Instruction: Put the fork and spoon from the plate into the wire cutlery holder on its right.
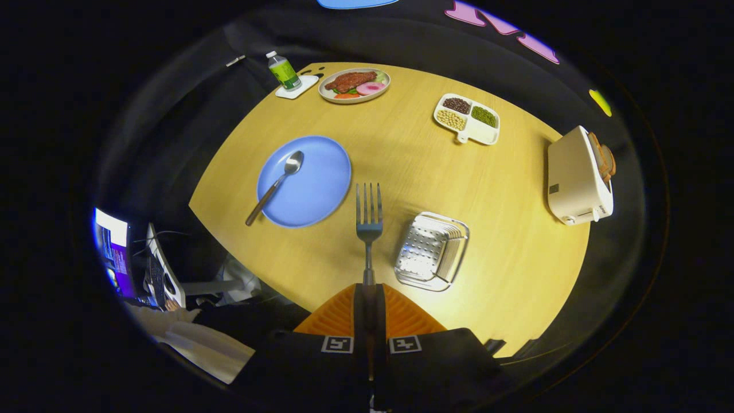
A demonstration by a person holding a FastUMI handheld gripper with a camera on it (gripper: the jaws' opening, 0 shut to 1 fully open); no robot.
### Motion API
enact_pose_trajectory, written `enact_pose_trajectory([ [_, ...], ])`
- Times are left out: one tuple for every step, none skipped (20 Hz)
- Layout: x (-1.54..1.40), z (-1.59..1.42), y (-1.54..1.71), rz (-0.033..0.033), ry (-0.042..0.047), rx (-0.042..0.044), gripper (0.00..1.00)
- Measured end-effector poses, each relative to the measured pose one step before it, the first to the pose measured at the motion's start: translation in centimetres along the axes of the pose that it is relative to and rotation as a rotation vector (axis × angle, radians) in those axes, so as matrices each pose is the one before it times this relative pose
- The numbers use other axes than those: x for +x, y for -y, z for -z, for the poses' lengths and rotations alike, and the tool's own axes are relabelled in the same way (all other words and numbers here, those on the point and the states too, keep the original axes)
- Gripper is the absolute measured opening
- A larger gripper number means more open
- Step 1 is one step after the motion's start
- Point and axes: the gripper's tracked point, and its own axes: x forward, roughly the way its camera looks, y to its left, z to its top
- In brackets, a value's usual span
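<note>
Clamped by its handle between the closed claw (369, 295), the fork (369, 221) is held tines forward above the table (413, 166), between the blue plate (312, 189) bearing the spoon (276, 184) and the wire cutlery holder (431, 250).

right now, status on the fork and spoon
Gripper shut on fork, held above table. Spoon on blue plate. Wire cutlery holder just right of fork, path open.

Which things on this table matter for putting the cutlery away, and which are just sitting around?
Part of the job: fork, clamped in the tool; spoon on the blue plate; wire holder.

Just lying about: bottle, food plate, divided dish, toaster.
</note>
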Motion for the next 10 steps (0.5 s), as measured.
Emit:
enact_pose_trajectory([
  [-0.353,0.685,1.129,0.01129,-0.03019,-0.01296,0.08],
  [-0.255,0.687,1.002,0.01201,-0.03031,-0.01373,0.08],
  [-0.09,0.669,0.981,0.01161,-0.03611,-0.01688,0.08],
  [0.044,0.542,0.864,0.00685,-0.0369,-0.02058,0.08],
  [0.071,0.46,0.675,0.00479,-0.03554,-0.01691,0.08],
  [0.325,0.394,0.554,0.00115,-0.04197,-0.01769,0.08],
  [0.409,0.141,0.401,0.0012,-0.03658,-0.0137,0.08],
  [0.326,0.176,0.381,-0.00099,-0.04229,-0.01777,0.08],
  [0.507,-0.165,0.203,-0.00219,-0.03246,-0.0214,0.08],
  [0.508,-0.248,0.224,0.0037,-0.03202,-0.01969,0.08],
])
